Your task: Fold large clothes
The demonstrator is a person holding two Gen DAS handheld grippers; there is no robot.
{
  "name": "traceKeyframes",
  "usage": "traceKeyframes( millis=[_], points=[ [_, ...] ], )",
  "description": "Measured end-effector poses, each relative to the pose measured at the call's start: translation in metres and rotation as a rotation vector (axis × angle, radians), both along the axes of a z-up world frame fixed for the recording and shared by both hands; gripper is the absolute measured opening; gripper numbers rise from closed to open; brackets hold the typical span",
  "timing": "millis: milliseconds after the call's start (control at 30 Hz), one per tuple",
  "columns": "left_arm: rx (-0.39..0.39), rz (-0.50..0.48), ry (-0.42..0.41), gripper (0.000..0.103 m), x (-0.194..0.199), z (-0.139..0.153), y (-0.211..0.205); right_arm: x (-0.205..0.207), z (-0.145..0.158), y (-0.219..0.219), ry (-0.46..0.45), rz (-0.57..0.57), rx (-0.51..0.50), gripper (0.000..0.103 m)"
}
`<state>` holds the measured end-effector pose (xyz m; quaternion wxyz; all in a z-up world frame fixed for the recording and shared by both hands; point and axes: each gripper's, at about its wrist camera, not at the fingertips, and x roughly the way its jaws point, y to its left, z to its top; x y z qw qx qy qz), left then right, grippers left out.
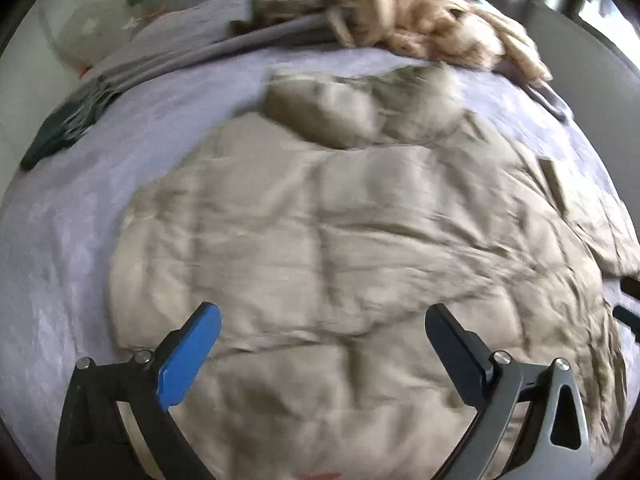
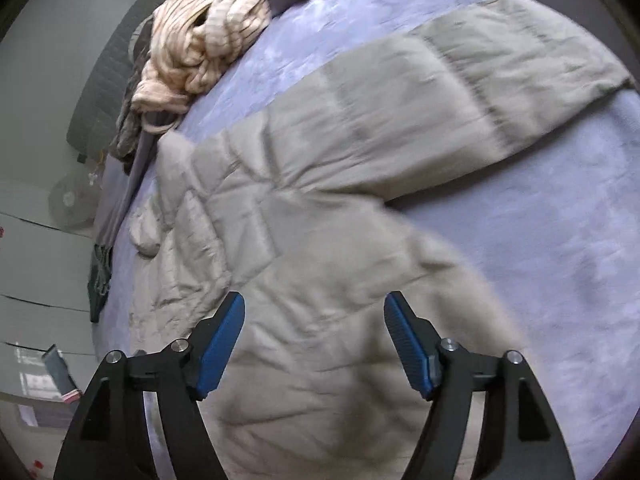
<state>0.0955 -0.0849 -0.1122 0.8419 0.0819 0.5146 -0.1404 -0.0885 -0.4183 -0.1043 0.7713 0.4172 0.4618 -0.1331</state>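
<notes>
A beige quilted puffer jacket (image 1: pixel 340 240) lies spread on a lavender bed cover (image 1: pixel 72 220). In the left wrist view my left gripper (image 1: pixel 323 314) hangs above the jacket's body, jaws wide open, nothing between the blue pads. The hood end bunches at the far side (image 1: pixel 360 104). In the right wrist view the same jacket (image 2: pixel 320 248) shows one sleeve (image 2: pixel 500 80) stretched out to the upper right. My right gripper (image 2: pixel 314 306) hovers over the jacket's lower part, open, with only fabric below it. Both views are motion-blurred.
A heap of peach and brown striped clothes (image 1: pixel 420 16) (image 2: pixel 208 36) sits at the far end of the bed. A dark green tasselled cloth (image 1: pixel 64 128) lies at the bed's left edge. A grey folded cloth (image 1: pixel 208 52) runs beside the heap. A fan (image 2: pixel 72 200) stands beyond the bed.
</notes>
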Motion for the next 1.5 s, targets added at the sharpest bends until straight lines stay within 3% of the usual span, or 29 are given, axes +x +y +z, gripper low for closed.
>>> traceKeyframes(
  millis=[167,267,467,767,833,867,900,967,1067,1233,1400,1500],
  points=[
    [0.008,-0.038,0.043,0.102,-0.01,-0.001,-0.051,-0.033,-0.009,-0.061,0.014,-0.111,0.036,0.082],
    [0.002,-0.051,0.074,0.102,-0.013,-0.004,-0.073,-0.054,-0.019,-0.102,-0.015,-0.221,0.093,0.102],
    [0.017,-0.087,0.089,0.102,-0.03,-0.005,-0.112,-0.085,-0.031,-0.175,-0.115,-0.394,0.157,0.103],
    [-0.003,-0.078,0.089,0.102,-0.037,0.006,-0.137,-0.088,-0.049,-0.253,-0.315,-0.572,0.36,0.103],
    [-0.008,-0.073,0.081,0.102,-0.038,0.009,-0.137,-0.085,-0.052,-0.263,-0.347,-0.606,0.405,0.098],
    [-0.012,-0.065,0.076,0.102,-0.037,0.011,-0.137,-0.082,-0.054,-0.266,-0.356,-0.621,0.436,0.079],
    [-0.018,-0.057,0.074,0.102,-0.036,0.012,-0.136,-0.078,-0.055,-0.268,-0.354,-0.625,0.465,0.043],
    [-0.024,-0.035,0.062,0.102,-0.036,0.016,-0.13,-0.065,-0.062,-0.271,-0.349,-0.595,0.542,0.004],
    [-0.016,-0.007,0.032,0.102,-0.035,0.024,-0.116,-0.053,-0.047,-0.267,-0.368,-0.546,0.506,0.004],
    [-0.033,0.048,0.018,0.102,-0.028,0.03,-0.082,-0.002,0.012,-0.238,-0.402,-0.322,0.338,0.004],
    [-0.014,0.122,-0.015,0.102,-0.018,0.031,-0.04,0.079,0.08,-0.145,-0.396,0.037,0.077,0.005],
    [-0.011,0.159,-0.02,0.102,-0.012,0.029,-0.019,0.121,0.099,-0.07,-0.382,0.237,-0.076,0.005]
  ],
)
